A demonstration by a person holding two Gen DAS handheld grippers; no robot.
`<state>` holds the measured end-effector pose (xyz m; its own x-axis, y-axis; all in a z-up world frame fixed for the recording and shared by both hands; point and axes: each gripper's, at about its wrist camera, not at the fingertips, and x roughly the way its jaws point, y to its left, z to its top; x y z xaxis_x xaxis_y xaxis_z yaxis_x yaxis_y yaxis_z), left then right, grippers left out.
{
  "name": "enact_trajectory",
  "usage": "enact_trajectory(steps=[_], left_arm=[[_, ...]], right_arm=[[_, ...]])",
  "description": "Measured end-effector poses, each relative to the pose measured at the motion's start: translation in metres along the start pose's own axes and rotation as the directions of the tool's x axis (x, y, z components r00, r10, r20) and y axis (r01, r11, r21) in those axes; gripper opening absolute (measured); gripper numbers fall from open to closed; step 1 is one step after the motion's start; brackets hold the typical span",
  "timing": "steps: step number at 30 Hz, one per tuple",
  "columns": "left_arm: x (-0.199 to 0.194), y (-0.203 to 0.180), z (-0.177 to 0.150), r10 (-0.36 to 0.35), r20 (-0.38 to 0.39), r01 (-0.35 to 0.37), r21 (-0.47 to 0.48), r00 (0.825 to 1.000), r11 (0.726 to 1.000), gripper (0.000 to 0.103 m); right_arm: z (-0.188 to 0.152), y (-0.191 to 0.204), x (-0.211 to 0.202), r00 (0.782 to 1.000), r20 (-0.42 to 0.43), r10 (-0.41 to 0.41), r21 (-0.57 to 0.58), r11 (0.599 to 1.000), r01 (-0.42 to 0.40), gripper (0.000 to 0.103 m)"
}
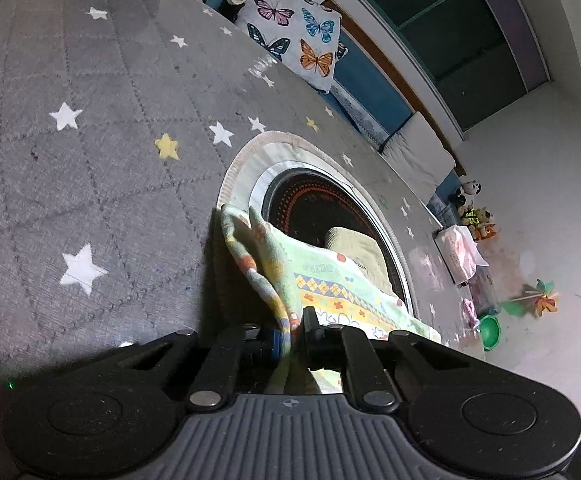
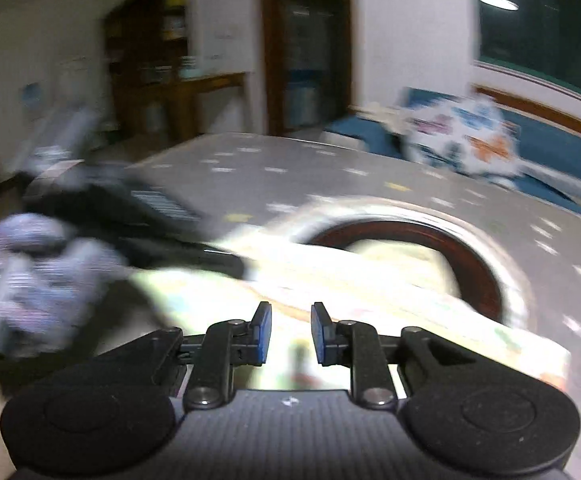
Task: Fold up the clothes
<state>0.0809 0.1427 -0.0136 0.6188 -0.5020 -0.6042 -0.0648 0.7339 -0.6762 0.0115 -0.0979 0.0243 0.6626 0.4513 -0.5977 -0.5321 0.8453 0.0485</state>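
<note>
A pale green patterned cloth lies partly on a round dark rug on the grey starred mat. My left gripper is shut on the cloth's striped edge, which bunches up between the pads. A cream garment lies on the rug behind the cloth. The right wrist view is blurred. There my right gripper stands open above the cloth, its blue pads apart with nothing pinched. A gloved hand holds the left gripper at the cloth's left edge.
A butterfly cushion rests on a blue bench along the mat's far side. Soft toys, a tissue pack, a pinwheel and a green bowl sit on the floor at the right.
</note>
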Motion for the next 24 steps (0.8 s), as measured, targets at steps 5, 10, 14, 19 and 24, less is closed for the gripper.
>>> enact_trajectory(steps=[5,10,14,19,24], left_arm=[[0.001,-0.001,-0.001,0.016,0.004,-0.016,0.023,1.000,1.000,0.011],[0.003,-0.001,-0.002,0.031,0.004,-0.031,0.037,1.000,0.999,0.011],[0.004,-0.003,0.000,0.037,0.005,-0.038,0.050,0.999,0.998,0.011],[0.004,-0.007,0.001,0.049,0.013,-0.050,0.078,0.999,0.996,0.011],[0.004,-0.013,0.000,0.062,0.022,-0.064,0.110,0.998,0.992,0.011]], right_arm=[[-0.014,-0.063,0.001,0.979,-0.056,-0.194,0.117,0.973,0.199,0.021],[-0.027,-0.105,0.013,0.960,-0.102,-0.262,0.190,0.942,0.277,0.021],[-0.030,-0.115,0.006,0.943,-0.087,-0.322,0.204,0.920,0.333,0.031],[-0.035,-0.130,0.004,0.929,-0.091,-0.359,0.271,0.889,0.370,0.048],[-0.037,-0.132,0.007,0.941,-0.091,-0.327,0.315,0.887,0.339,0.049]])
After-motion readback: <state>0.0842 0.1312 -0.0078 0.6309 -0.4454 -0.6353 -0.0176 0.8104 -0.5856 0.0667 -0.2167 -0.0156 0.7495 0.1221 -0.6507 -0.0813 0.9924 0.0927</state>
